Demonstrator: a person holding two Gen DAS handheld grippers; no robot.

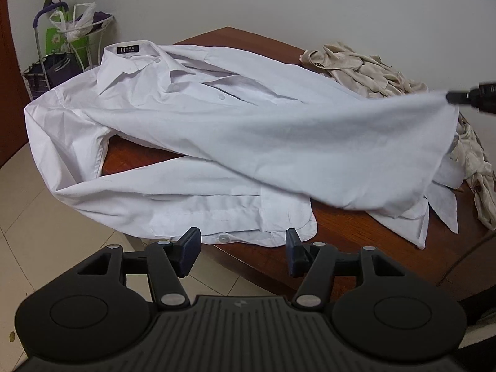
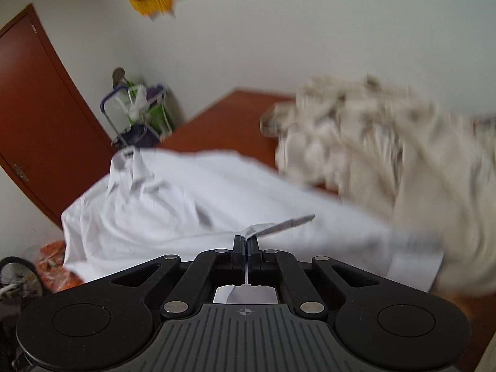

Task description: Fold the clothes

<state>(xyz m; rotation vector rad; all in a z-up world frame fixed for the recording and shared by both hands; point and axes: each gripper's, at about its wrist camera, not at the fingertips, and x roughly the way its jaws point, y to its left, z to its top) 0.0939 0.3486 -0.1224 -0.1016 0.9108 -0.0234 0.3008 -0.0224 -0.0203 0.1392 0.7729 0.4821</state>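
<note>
Across the centre of the left wrist view, a white dress shirt (image 1: pixel 198 124) lies spread on the reddish-brown wooden counter (image 1: pixel 356 232), collar at the upper left of the frame, one shoulder and sleeve hanging past the counter's left edge. At the bottom centre, the left gripper (image 1: pixel 243 243) has its fingers (image 1: pixel 190 248) spread apart, grasping nothing, just short of the buttoned shirt hem. At the right edge, the right gripper (image 1: pixel 458 96) pinches a lifted flap of the shirt, drawn taut above the counter. In the right wrist view, its fingers (image 2: pixel 238 248) are clenched on a thin fold of white cloth. A crumpled beige garment (image 1: pixel 365 71) sits at the upper right, partly against the shirt. A wire rack with plastic bags (image 1: pixel 71 40) stands at the upper left.
</note>
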